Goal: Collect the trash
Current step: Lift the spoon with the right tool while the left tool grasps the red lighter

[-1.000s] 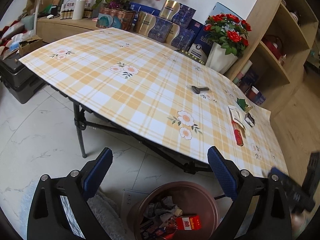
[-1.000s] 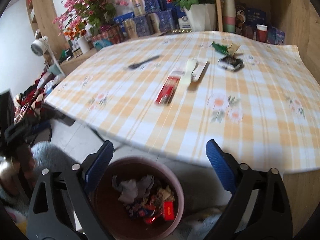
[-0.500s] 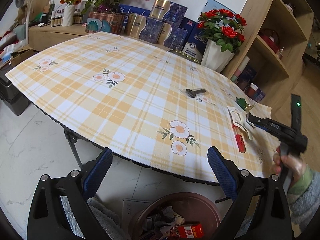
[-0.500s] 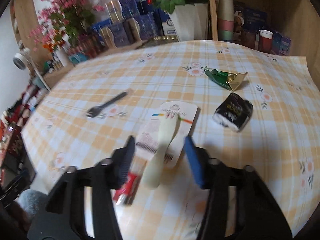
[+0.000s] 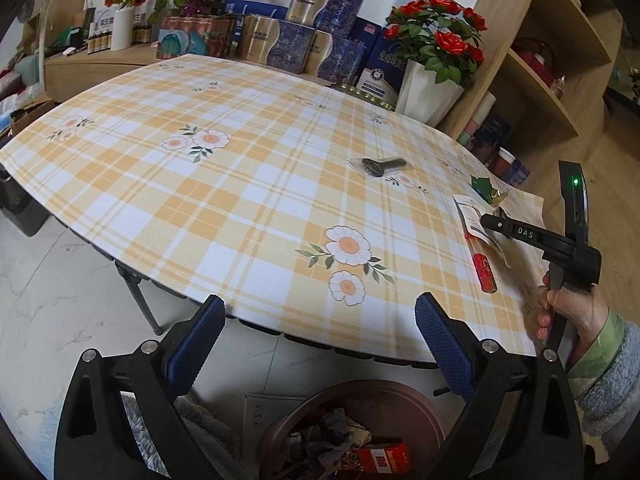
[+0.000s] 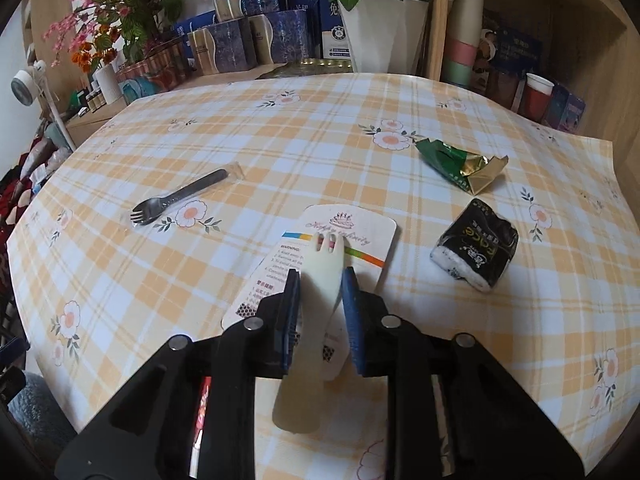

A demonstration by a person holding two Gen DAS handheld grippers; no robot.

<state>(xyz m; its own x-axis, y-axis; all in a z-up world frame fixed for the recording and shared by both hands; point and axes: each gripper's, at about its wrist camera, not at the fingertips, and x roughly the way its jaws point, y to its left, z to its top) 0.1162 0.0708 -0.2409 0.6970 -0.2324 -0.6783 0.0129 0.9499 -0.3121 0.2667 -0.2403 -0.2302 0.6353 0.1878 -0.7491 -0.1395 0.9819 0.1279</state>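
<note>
1. we are closing the right gripper point(image 6: 320, 300) on the white fork point(image 6: 316, 308), which is lying on a card point(image 6: 352, 232) on the table point(image 6: 280, 152); the pads look to be touching its neck.
2. we are aiming to lift only the fork, not the card.
3. our left gripper point(image 5: 316, 344) is hanging wide and empty above the bin point(image 5: 404, 396).

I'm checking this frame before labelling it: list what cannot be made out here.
- Right wrist view: whether the closing right gripper pads already press the white fork; the card's small print is too small.
- Right wrist view: red packet, mostly hidden behind the gripper frame.
- Left wrist view: bin, cut off by the bottom edge.
</note>
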